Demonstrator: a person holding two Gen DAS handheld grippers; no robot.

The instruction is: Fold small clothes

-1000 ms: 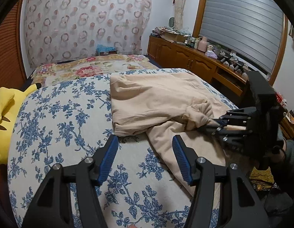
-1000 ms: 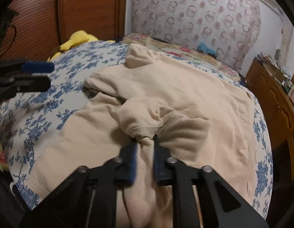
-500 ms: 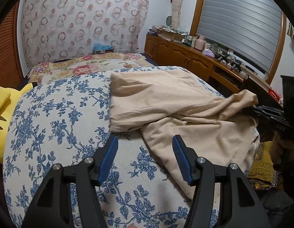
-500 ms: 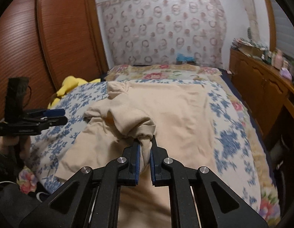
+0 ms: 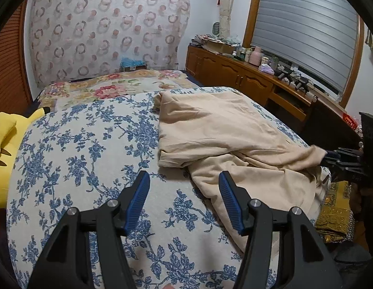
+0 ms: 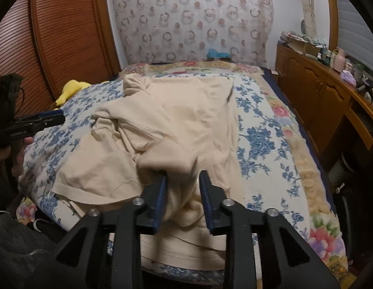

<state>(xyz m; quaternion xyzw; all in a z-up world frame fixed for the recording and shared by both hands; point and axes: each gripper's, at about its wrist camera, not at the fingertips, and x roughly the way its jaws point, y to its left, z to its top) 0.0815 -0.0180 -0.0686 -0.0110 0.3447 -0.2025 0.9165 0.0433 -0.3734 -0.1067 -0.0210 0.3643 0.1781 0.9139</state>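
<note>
A beige shirt (image 5: 210, 130) lies crumpled on the blue-flowered bedspread (image 5: 78, 149); it also shows in the right wrist view (image 6: 186, 120). My left gripper (image 5: 184, 192) is open and empty, hovering over the bedspread just left of the shirt's near hem. My right gripper (image 6: 182, 187) is open at the bed's near edge, its jaws parted around a bunched sleeve end (image 6: 172, 163) that lies loose between them. In the left wrist view the right gripper (image 5: 330, 159) is at the sleeve tip by the bed's right edge.
A yellow plush toy (image 5: 8, 142) lies at the bed's left side. A floral blanket (image 5: 109, 89) covers the far end. A wooden sideboard (image 5: 246, 77) with clutter runs along the right wall. A wooden wardrobe (image 6: 61, 36) stands on the left.
My right gripper pulled the sleeve out toward the bed's edge, then opened and let go of it. My left gripper stayed open and barely moved.
</note>
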